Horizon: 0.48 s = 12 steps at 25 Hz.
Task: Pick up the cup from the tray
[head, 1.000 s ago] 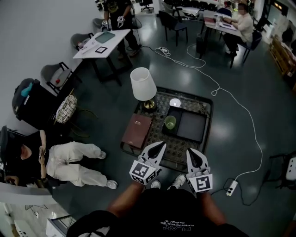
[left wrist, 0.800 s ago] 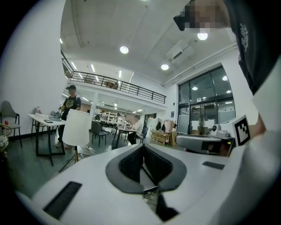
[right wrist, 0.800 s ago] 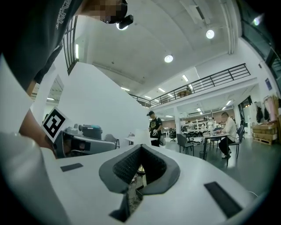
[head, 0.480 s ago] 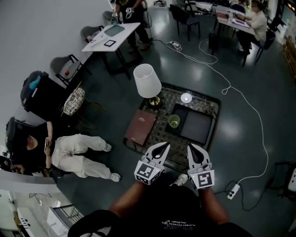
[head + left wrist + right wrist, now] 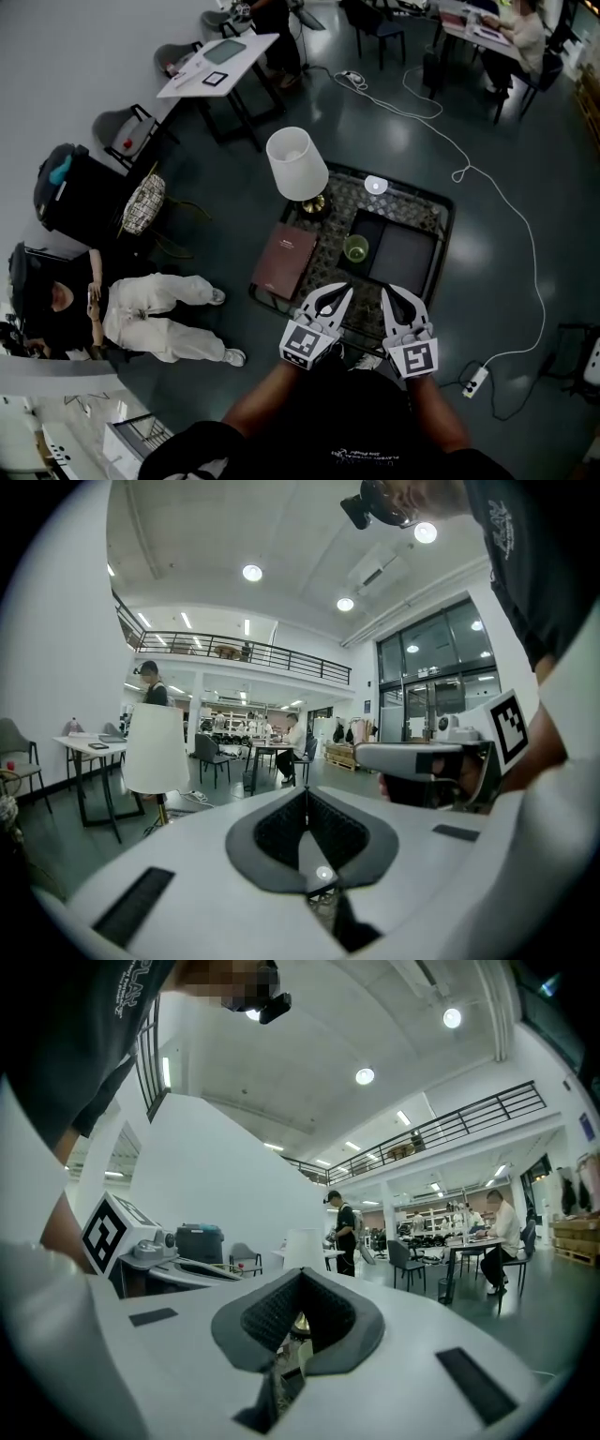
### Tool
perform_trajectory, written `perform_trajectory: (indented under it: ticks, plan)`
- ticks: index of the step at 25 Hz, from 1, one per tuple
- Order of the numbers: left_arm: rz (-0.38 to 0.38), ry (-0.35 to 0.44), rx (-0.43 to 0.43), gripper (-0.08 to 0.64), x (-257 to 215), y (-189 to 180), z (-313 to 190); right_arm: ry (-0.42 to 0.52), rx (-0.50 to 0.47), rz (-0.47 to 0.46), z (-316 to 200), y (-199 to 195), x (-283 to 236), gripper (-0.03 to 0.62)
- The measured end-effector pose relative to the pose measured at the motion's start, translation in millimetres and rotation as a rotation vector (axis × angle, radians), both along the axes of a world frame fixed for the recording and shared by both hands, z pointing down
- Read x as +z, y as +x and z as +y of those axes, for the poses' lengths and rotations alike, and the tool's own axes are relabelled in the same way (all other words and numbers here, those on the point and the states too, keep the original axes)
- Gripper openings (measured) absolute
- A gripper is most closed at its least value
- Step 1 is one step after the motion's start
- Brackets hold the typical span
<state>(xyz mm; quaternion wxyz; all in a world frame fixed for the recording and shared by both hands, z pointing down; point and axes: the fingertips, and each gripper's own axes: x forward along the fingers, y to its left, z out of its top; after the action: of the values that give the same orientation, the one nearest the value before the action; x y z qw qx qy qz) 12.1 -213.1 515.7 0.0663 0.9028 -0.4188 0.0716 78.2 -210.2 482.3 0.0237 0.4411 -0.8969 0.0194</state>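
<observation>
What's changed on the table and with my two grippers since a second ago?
The left gripper and right gripper have edged forward over the table's near edge, a little closer to the cup. Nothing was taken hold of or let go; both are shut and empty. The cup stays upright on the tray, and the lamp and book have not moved.

Green cup, black tray, maroon book, white lampshade.

In the head view, the left gripper and right gripper cover the near edge of the table. In both gripper views, the closed jaws block the cup and tray. The lamp base is partly hidden.
</observation>
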Motion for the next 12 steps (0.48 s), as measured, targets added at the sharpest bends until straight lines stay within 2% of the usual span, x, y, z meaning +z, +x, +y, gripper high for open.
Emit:
perform_trajectory:
  ticks: [2, 6, 12]
  plan:
    - [0.001, -0.013, 0.014, 0.011, 9.2, -1.0, -9.9, 0.020, 0.003, -0.023, -9.9, -3.7, 4.6, -0.002]
    - [0.029, -0.035, 0.061, 0.012, 24.6, -1.6, -24.6, -0.002, 0.031, -0.029, -24.4, -8.6, 21.8, -0.002]
    - [-0.004, -0.058, 0.097, 0.012, 52.9, -3.9, -46.3, -0.050, 0.054, -0.006, -46.2, -14.1, 45.6, -0.002]
